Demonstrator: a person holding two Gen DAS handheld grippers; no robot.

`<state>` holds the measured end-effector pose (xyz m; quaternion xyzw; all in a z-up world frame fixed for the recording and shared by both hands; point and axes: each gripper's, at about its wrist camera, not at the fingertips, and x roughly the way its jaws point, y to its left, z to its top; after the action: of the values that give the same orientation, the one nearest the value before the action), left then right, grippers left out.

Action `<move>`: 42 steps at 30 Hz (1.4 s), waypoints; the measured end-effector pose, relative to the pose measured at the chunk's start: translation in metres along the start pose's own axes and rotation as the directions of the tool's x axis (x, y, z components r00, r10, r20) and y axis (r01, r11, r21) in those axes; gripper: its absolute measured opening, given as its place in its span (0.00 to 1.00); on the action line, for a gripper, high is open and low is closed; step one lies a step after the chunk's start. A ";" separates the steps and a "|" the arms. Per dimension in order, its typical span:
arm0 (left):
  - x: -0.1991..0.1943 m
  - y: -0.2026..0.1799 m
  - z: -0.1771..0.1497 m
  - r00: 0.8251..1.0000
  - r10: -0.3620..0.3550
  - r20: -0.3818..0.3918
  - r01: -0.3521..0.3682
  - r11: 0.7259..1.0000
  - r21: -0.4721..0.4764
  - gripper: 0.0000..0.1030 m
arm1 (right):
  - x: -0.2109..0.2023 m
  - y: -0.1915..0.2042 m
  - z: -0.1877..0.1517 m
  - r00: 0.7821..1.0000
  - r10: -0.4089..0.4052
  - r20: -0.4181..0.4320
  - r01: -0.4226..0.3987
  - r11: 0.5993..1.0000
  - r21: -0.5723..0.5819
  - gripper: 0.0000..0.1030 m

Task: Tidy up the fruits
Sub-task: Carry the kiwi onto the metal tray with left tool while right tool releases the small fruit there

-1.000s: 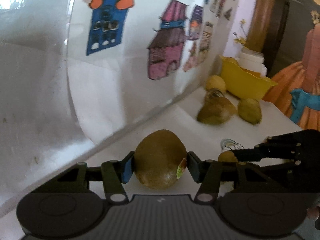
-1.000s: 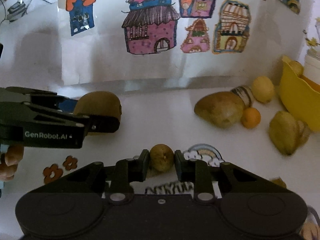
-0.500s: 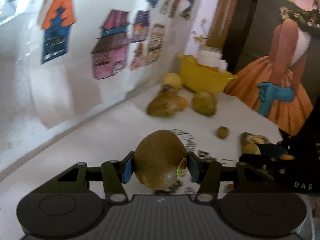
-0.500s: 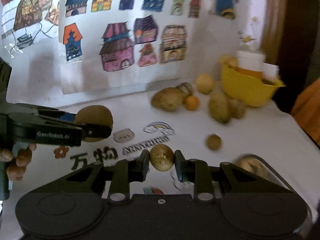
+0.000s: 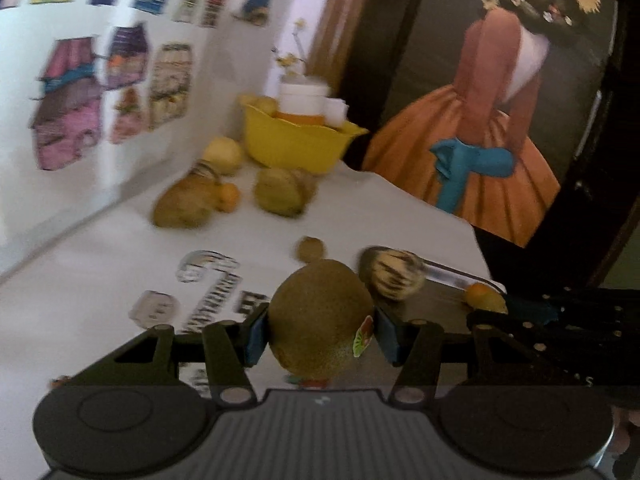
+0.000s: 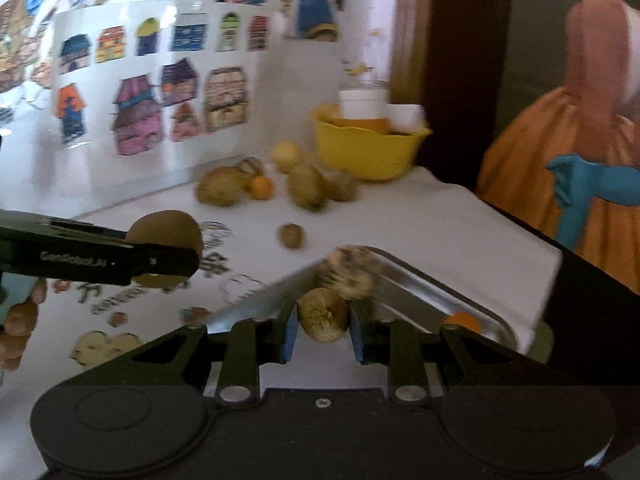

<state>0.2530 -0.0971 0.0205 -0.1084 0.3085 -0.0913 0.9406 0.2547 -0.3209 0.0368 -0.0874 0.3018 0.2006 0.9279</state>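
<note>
My left gripper [image 5: 320,338] is shut on a large brown kiwi [image 5: 320,312] with a small sticker, held above the white table. It also shows in the right wrist view, where the kiwi [image 6: 166,232] hangs at the left. My right gripper [image 6: 323,320] is shut on a small round brownish fruit [image 6: 323,312], just over the near corner of a metal tray [image 6: 420,276]. A speckled pale fruit [image 6: 350,272] and a small orange [image 6: 460,320] lie in the tray. In the left wrist view the right gripper [image 5: 540,320] reaches in from the right, over the tray [image 5: 452,278].
A yellow bowl [image 6: 364,148] with white containers stands at the back by the wall. Several loose fruits [image 6: 220,190] lie in front of it, and one small brown fruit [image 6: 291,235] sits alone mid-table. The table edge [image 6: 552,264] runs past the tray on the right.
Both grippers have swung right, away from the picture wall, each carrying its fruit. The metal tray has come into view under the right gripper.
</note>
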 end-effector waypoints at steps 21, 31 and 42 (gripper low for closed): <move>0.061 -0.051 -0.006 0.991 -0.084 -0.100 0.092 0.992 0.085 0.57 | 0.029 -0.052 -0.036 0.978 -0.203 -0.046 0.206 0.972 0.108 0.28; 0.069 -0.052 -0.010 0.989 -0.085 -0.123 0.097 0.991 0.092 0.57 | 0.038 -0.056 -0.040 0.977 -0.205 -0.058 0.210 0.970 0.121 0.28; 0.070 -0.052 -0.011 0.987 -0.088 -0.133 0.102 0.989 0.110 0.58 | 0.041 -0.056 -0.044 0.978 -0.202 -0.059 0.208 0.971 0.119 0.29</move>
<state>0.2961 -0.1655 -0.0136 -0.0620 0.3568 -0.1606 0.9182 0.2855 -0.3710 -0.0201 -0.0648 0.3246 0.0825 0.9400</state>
